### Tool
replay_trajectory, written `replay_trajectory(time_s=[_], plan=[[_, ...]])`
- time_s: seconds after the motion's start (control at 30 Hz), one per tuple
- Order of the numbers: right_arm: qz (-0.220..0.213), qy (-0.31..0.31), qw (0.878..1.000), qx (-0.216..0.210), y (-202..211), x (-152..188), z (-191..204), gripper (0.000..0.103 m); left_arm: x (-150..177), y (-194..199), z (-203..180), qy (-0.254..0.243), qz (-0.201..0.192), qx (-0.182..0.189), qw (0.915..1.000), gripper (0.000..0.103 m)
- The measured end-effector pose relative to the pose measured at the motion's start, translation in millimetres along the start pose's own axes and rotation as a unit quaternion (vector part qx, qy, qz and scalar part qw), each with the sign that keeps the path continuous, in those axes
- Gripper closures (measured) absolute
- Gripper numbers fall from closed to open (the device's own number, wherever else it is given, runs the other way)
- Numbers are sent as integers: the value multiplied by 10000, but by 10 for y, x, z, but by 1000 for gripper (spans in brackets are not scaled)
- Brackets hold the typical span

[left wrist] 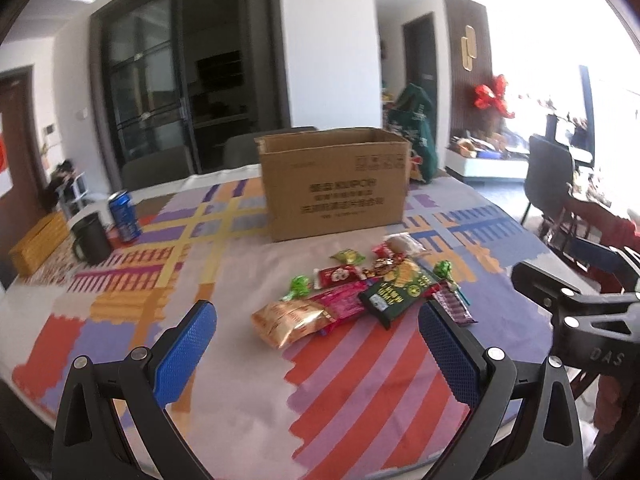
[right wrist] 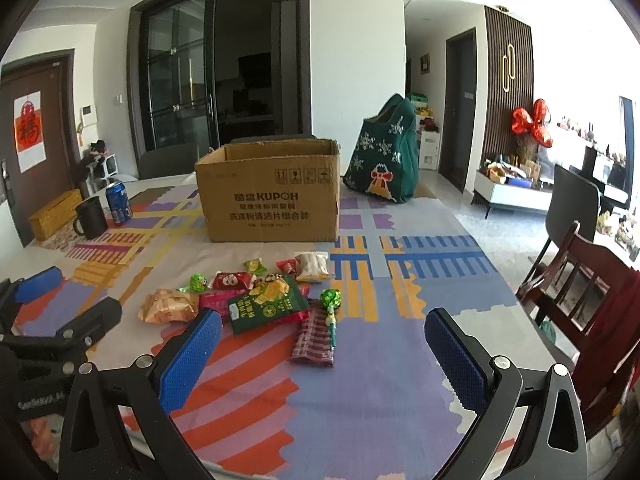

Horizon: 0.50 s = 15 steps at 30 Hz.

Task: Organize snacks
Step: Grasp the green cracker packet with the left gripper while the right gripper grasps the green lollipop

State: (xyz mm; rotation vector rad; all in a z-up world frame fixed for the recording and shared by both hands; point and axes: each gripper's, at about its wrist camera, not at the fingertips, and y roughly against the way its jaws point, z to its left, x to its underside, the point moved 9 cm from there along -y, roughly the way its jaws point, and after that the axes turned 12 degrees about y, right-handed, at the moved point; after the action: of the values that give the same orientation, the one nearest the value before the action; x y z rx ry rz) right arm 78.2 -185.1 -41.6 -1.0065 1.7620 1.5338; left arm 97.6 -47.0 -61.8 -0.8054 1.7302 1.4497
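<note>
Start of the job, by the look of it: snacks point(right wrist: 256, 300) heaped loose on the table point(right wrist: 380, 380) just short of the open box point(right wrist: 268, 200). Both claws, left point(left wrist: 316, 344) and right point(right wrist: 324, 356), gaping wide, holding nothing, hovering near the heap. Next, probably: lower one claw over an outlying packet, pinch, carry to the box.

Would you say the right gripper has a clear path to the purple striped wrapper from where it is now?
Probably yes: the right gripper is open and the purple striped wrapper lies flat just ahead between its fingers. Only the green lollipop, whose stick lies across it, could get caught up.
</note>
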Motion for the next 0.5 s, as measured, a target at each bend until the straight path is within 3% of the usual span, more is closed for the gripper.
replay_trajectory(time_s=[0.17,0.5], plan=[[115,-33,9999,22,-195,42,-84,1,-42,-197,-186,-420,-25,117,9990,2],[425,203,9989,7,-632,147,-186,10,98,-711,-495,-883,556,508,9932,6]])
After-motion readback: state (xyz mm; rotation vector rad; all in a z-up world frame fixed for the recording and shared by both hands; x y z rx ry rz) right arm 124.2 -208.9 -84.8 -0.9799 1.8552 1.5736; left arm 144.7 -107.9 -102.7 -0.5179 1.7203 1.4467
